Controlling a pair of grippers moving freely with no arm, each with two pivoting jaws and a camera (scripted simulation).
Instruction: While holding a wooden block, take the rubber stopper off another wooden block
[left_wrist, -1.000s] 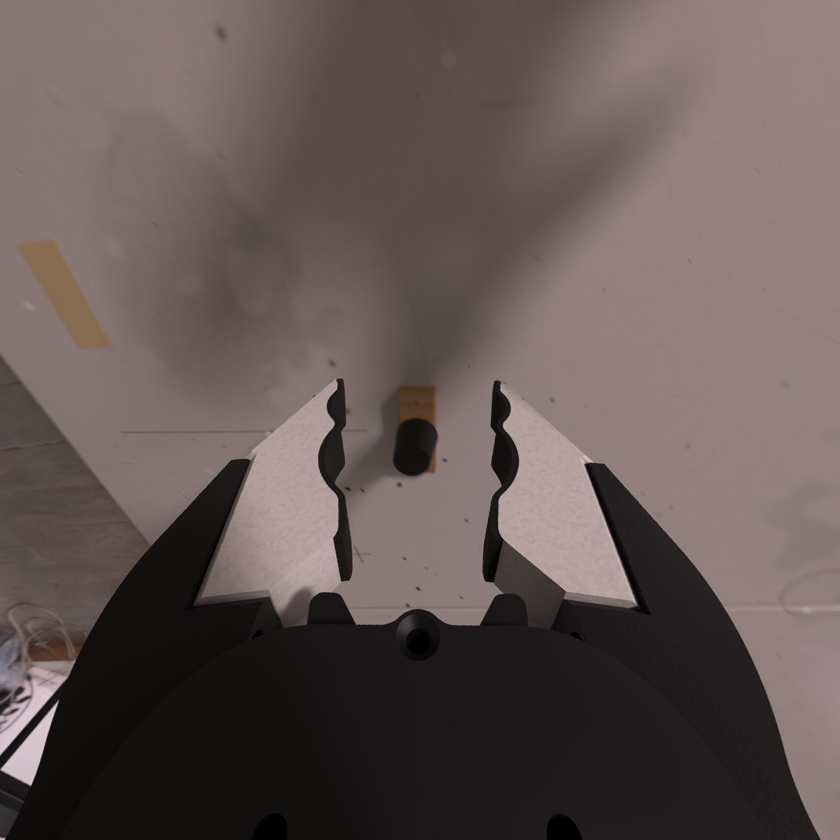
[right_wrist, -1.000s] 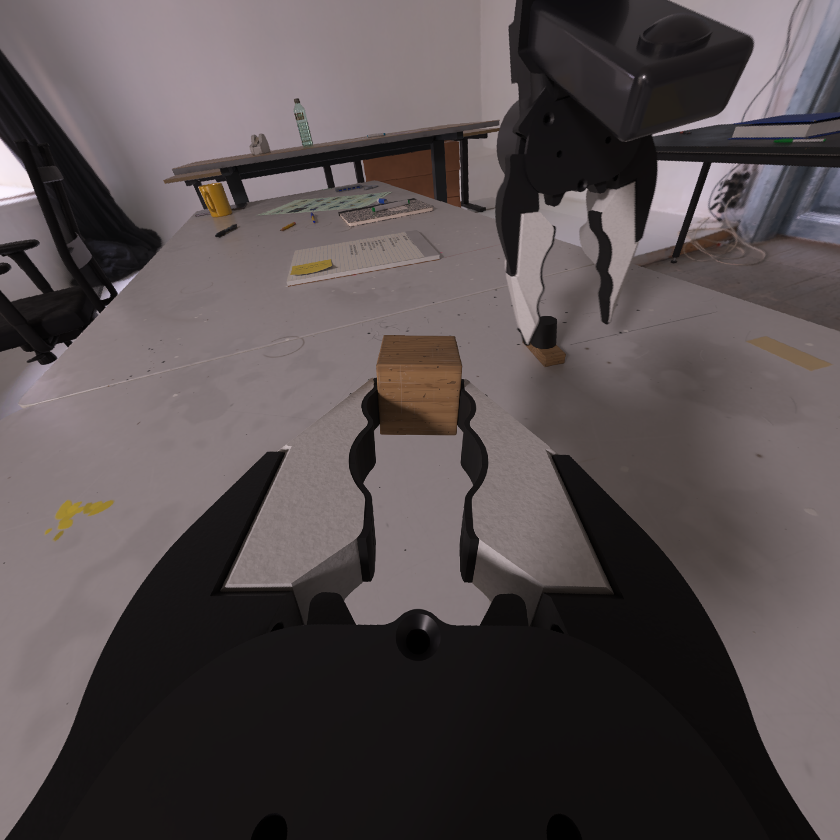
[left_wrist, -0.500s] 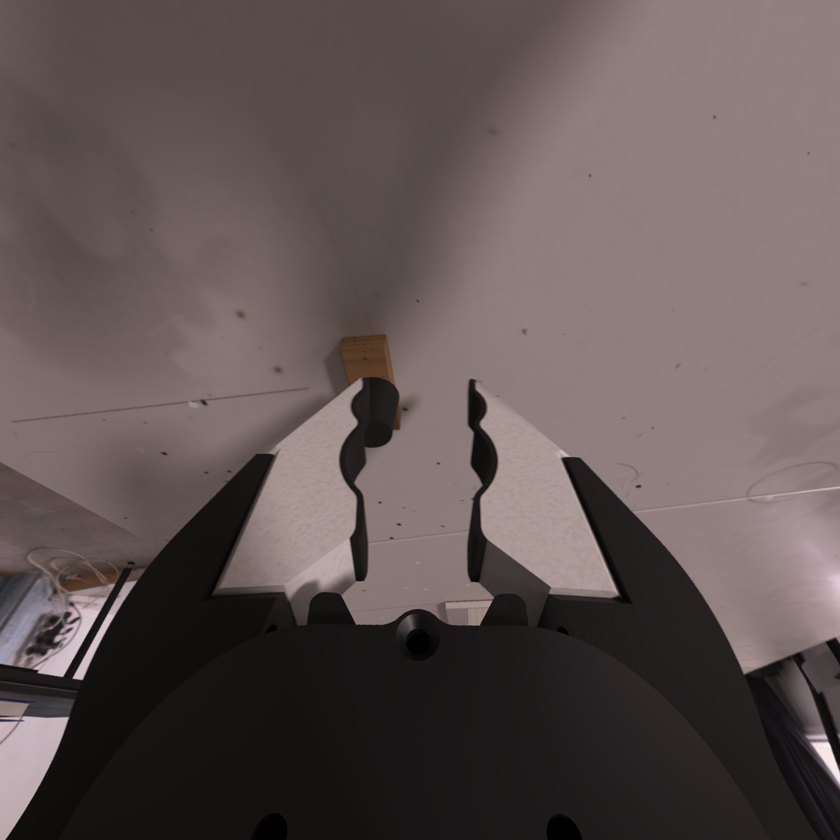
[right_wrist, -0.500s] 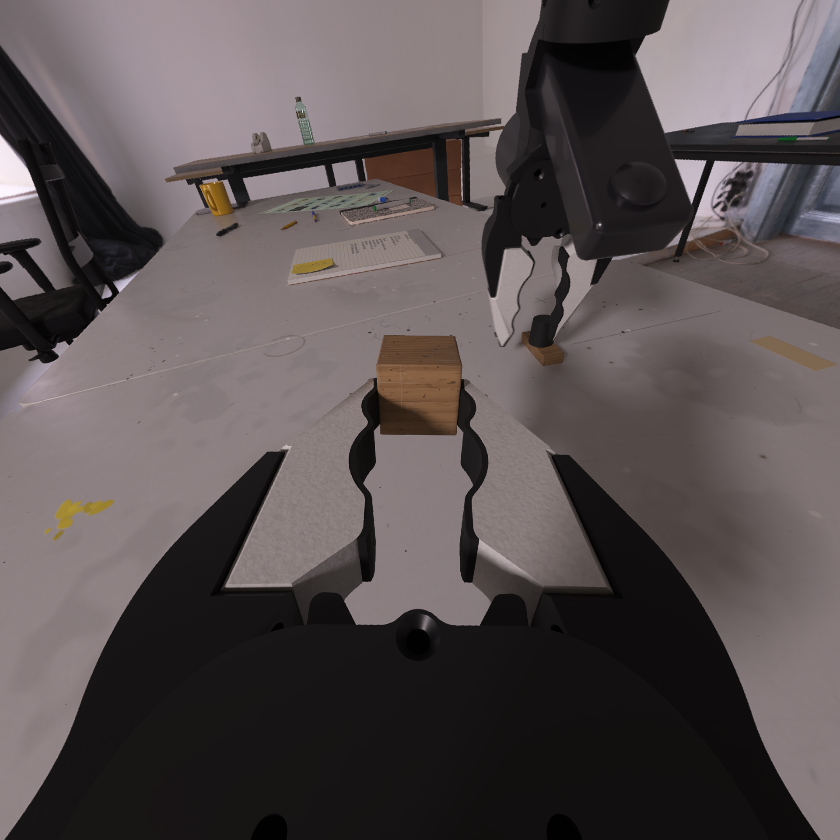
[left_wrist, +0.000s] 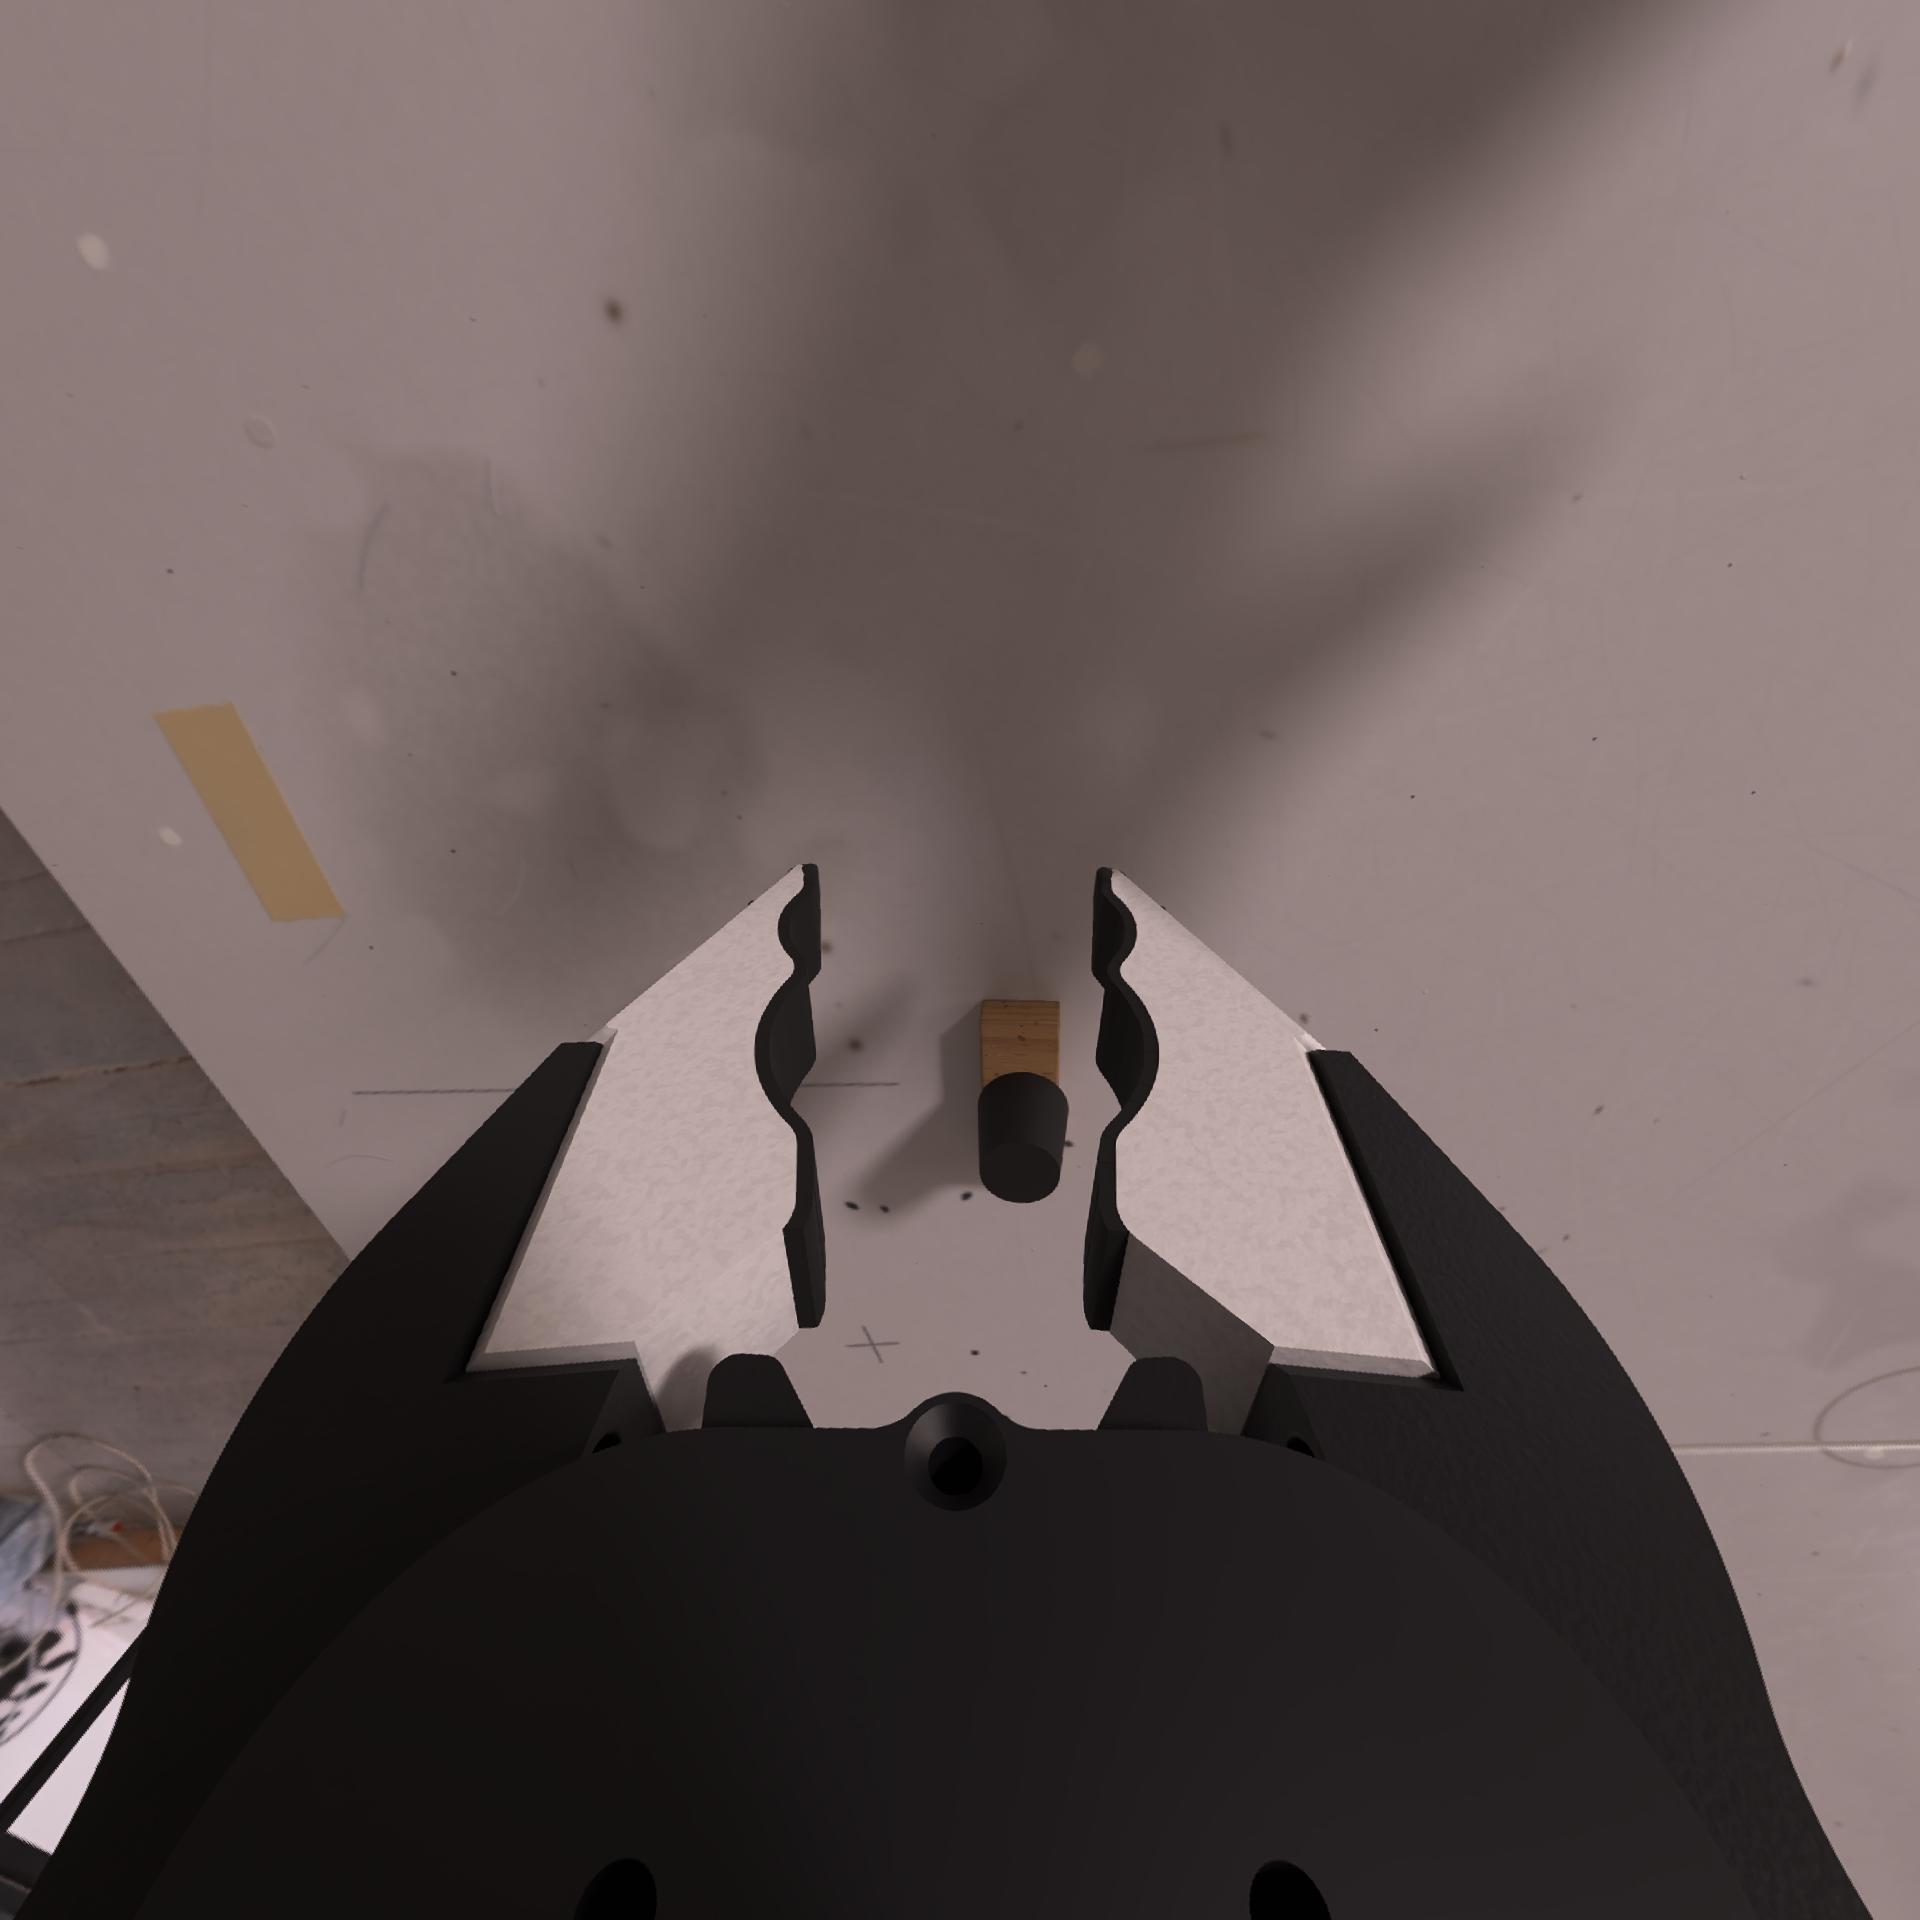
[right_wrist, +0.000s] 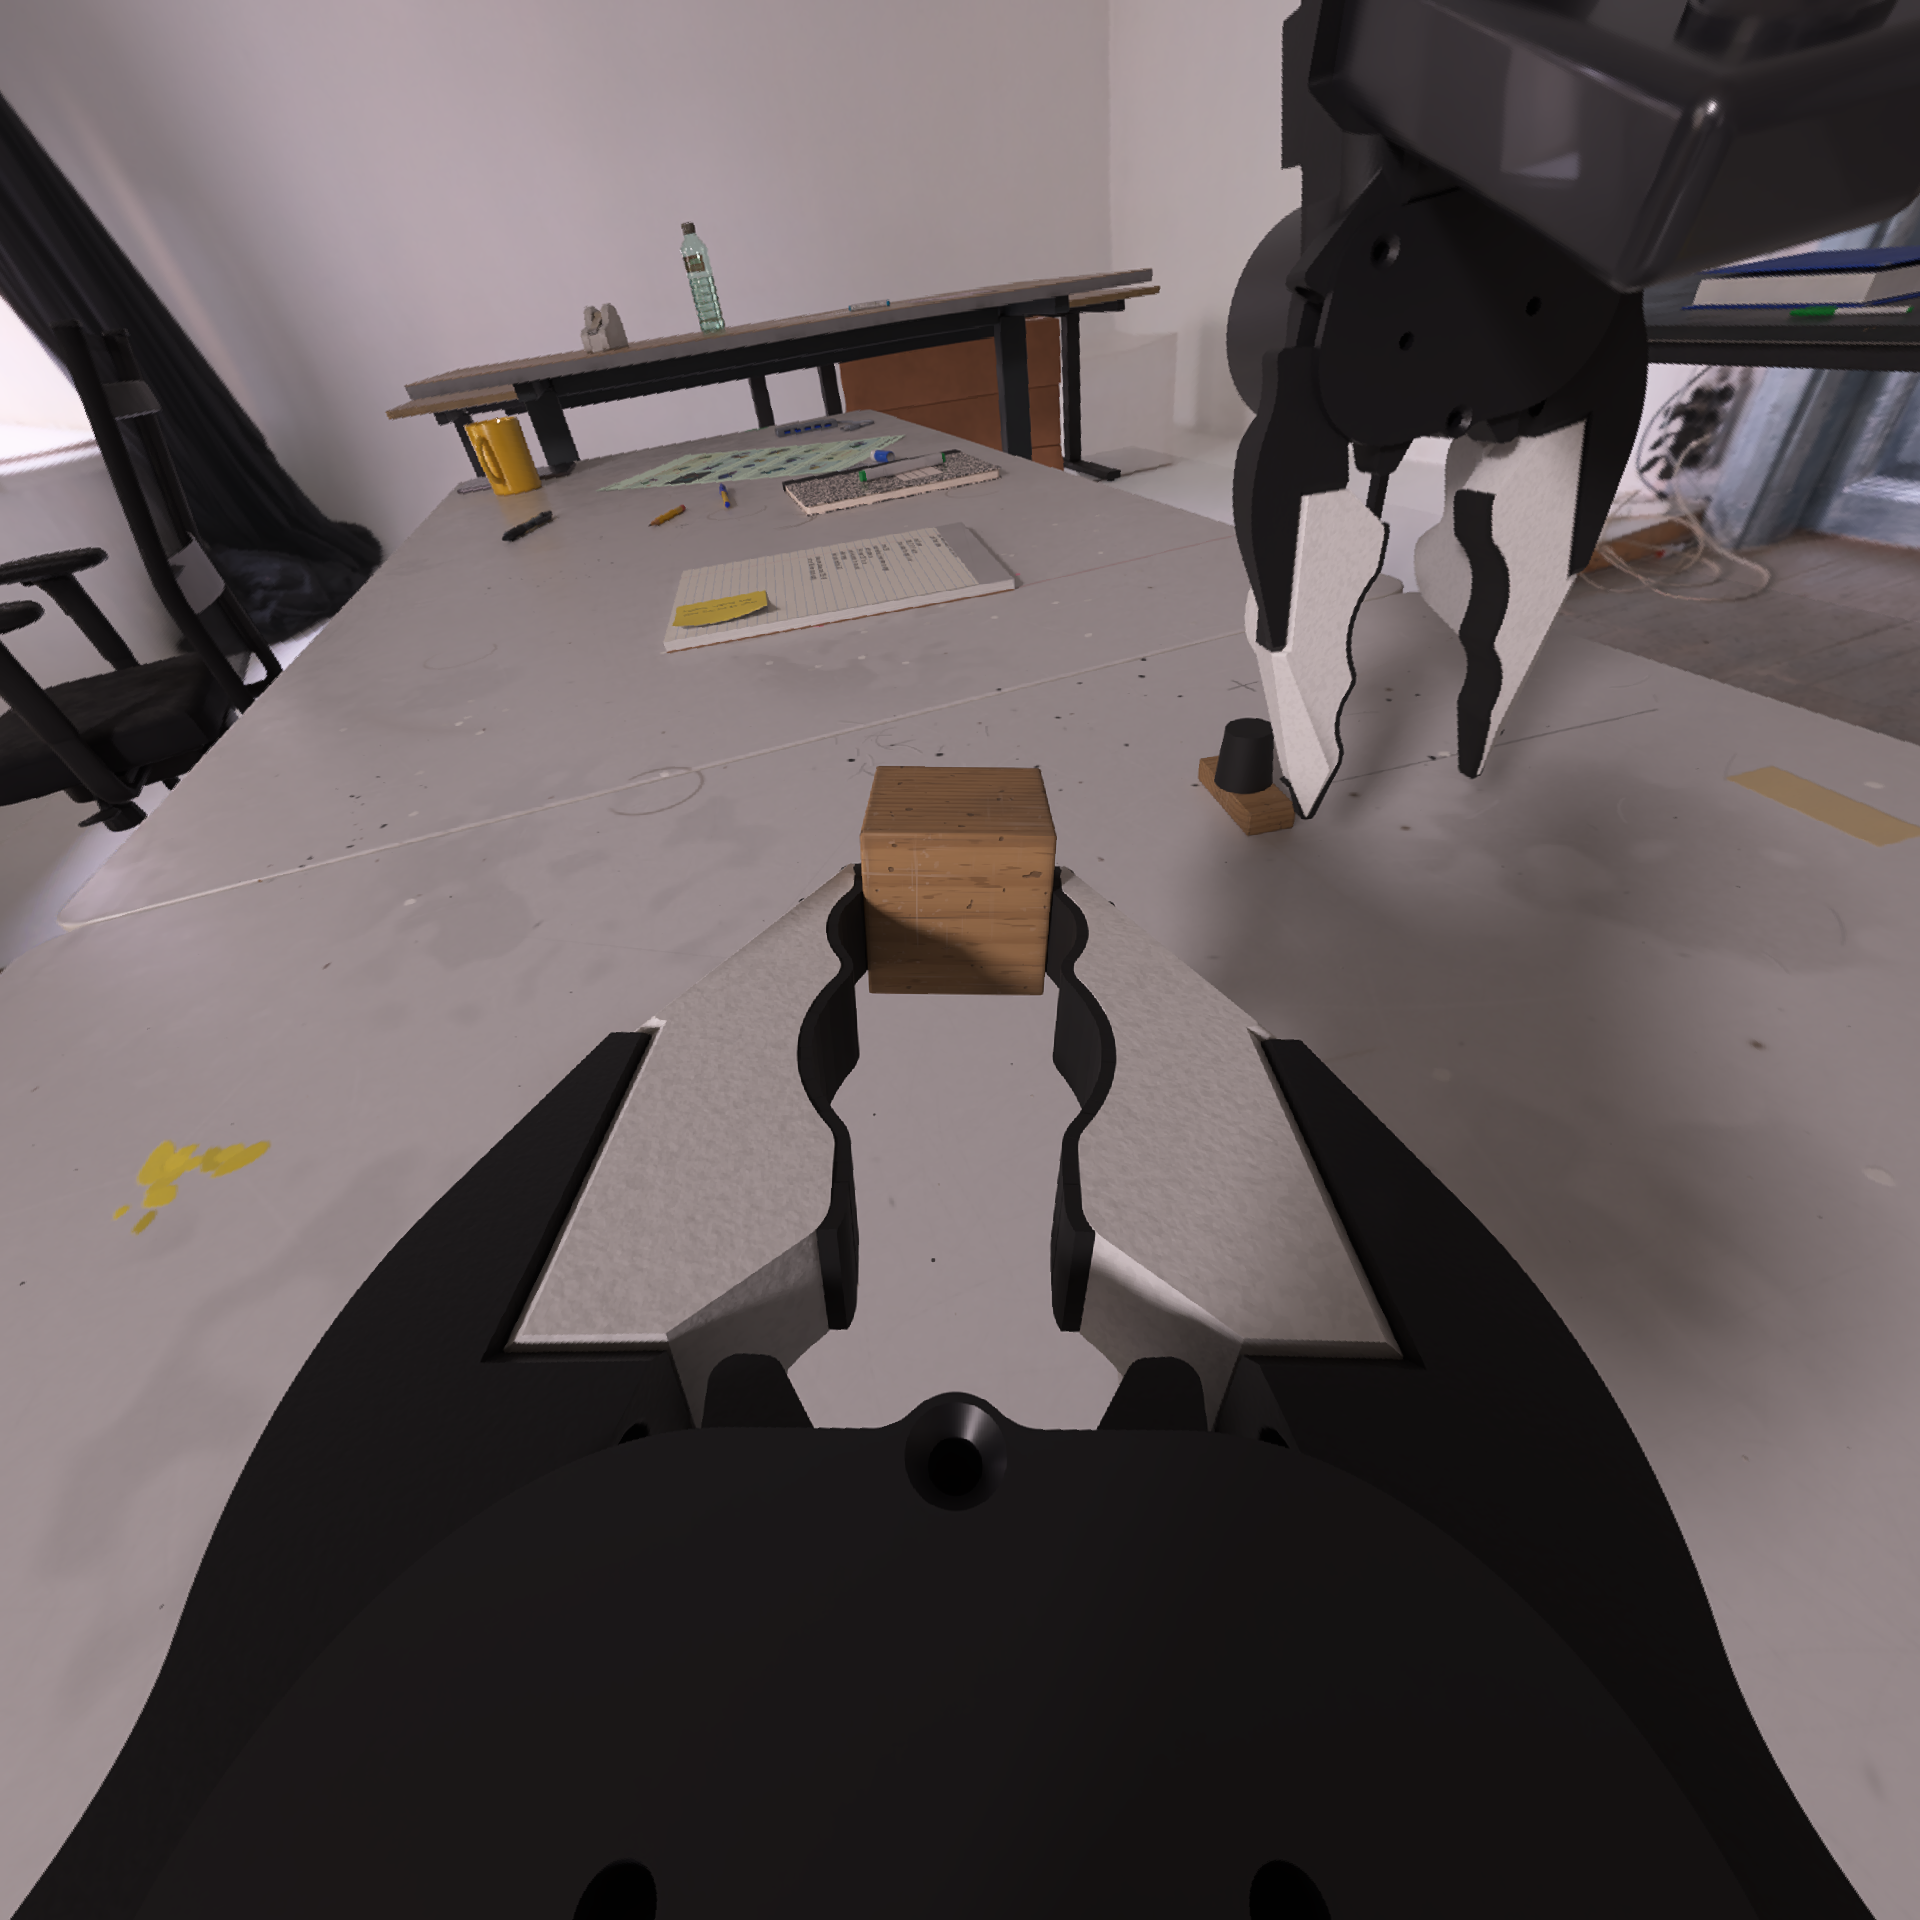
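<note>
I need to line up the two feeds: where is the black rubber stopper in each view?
Left wrist view: rubber stopper just right of centre, between the open left tongs.
Right wrist view: right of centre, mid-height, beside those tongs.
Shared landmark: the thin wooden block under it.

A light wooden cube (right_wrist: 956, 883) is being held level between the tips of the right gripper's jaws. A black tapered rubber stopper (left_wrist: 1023, 1143) is being carried upright on a thin, flat wooden block (left_wrist: 1020, 1037), seen below the left gripper's spread jaws, nearer one jaw, untouched.
</note>
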